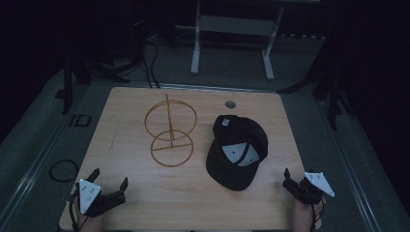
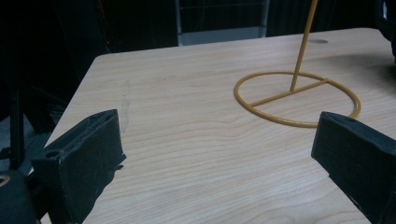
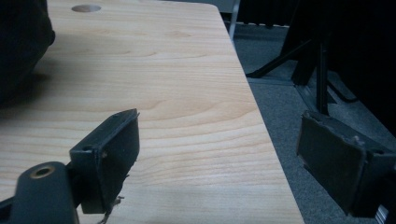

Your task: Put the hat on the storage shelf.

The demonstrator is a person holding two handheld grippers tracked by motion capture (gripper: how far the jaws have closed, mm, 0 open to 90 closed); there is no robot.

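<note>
One black cap [image 1: 237, 152] is laid upside down just right of one gold wire stand [image 1: 170, 132], brim turned to near table edge, long axis running far to near. Left gripper [image 1: 109, 181] is seen near-left of stand, jaws wide apart, nothing held. Right gripper [image 1: 293, 181] is seen near-right of cap, jaws apart, nothing held.

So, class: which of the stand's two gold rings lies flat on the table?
The lower ring, crossed by a bar; the upper ring stands upright on the post.

One cap [image 1: 237, 152], one wire stand [image 1: 170, 131].
</note>
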